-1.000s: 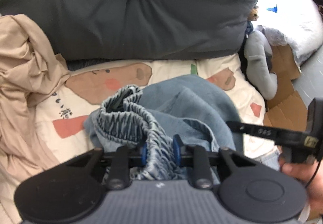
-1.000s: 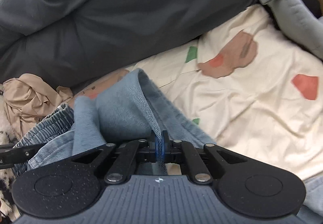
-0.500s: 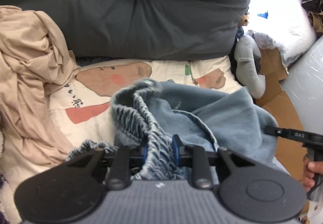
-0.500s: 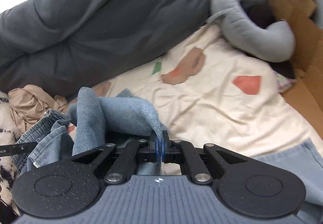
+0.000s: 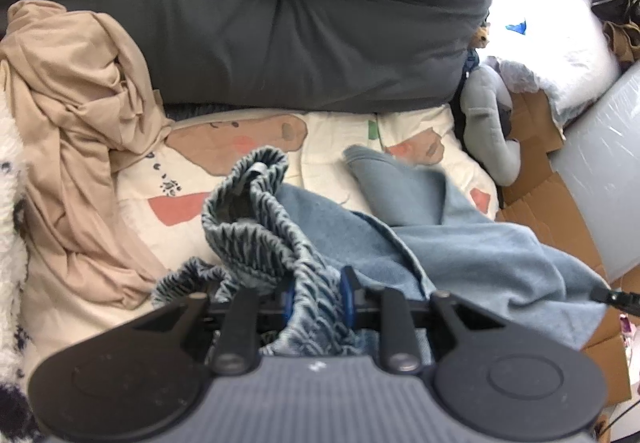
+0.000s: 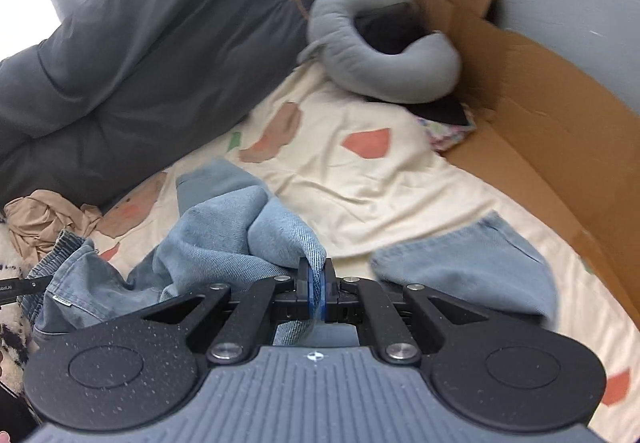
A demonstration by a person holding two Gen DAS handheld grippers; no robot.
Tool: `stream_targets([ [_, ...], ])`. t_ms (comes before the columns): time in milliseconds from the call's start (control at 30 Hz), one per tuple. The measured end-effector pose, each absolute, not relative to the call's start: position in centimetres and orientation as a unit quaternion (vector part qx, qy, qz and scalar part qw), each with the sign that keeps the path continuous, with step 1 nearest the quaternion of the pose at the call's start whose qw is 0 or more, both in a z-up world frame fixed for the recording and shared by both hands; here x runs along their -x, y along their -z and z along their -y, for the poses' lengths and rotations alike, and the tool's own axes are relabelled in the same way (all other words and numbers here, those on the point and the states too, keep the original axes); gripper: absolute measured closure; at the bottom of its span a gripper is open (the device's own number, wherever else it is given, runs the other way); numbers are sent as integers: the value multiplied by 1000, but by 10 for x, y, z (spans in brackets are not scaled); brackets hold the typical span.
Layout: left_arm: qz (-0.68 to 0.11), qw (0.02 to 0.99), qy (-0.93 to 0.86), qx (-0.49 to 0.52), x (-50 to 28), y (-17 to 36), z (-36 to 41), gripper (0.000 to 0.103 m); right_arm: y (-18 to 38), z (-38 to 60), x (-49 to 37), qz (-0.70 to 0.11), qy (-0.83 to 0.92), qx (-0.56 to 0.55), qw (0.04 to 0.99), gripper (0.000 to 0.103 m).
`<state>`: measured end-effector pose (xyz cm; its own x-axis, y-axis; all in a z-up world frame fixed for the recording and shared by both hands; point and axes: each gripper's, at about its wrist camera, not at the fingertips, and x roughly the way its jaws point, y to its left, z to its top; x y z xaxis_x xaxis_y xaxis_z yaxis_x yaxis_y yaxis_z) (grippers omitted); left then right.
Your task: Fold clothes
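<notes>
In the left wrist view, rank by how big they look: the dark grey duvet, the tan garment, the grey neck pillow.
1. Dark grey duvet, filling most of the top.
2. Tan garment, heaped at left.
3. Grey neck pillow, small at right, though it lies farther from the camera, so its true size is unsure.

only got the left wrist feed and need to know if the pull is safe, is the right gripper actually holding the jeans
Observer: Yes, the right gripper is shut on a thin fold of the jeans.
Operator: any of the jeans hanging past it
Observer: A leg end lies flat on the patterned sheet.
Operator: anything close on that side
Observer: A cardboard box borders the sheet, with a grey curved pillow at the far corner.
</notes>
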<state>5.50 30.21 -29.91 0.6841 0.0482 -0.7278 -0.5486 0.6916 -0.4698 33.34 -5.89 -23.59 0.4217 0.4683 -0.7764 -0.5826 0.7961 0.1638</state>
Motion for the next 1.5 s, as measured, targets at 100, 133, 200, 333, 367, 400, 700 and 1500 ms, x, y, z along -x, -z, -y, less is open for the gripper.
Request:
stream_targets([
  [100,-362,845,-171,354,-49,300,-300,79,226,77,-327,-439,-295,62,846,102],
  [133,-365,844,-169,355,-46,301,-298,79,224,83,-325,-440,-291,64,847,102],
  [200,-374,841,-164,355,-41,304,-294,79,221,96,-322,-446,-284,66,846,102],
  [333,-402,832,-156,349,-29,312,-282,79,224,121,-311,-461,-274,74,841,102],
  [367,-410,830,-154,347,-26,315,-278,79,228,128,-307,-467,-269,73,839,102],
  [400,-417,827,-153,345,-24,318,-274,79,233,135,-304,-475,-265,71,836,102],
  [700,-483,802,-153,316,1,331,-254,71,295,186,-274,-540,-225,81,807,100],
  [1500,-435,847,-189,241,-63,314,-278,32,303,85,-312,-475,-314,140,810,40],
])
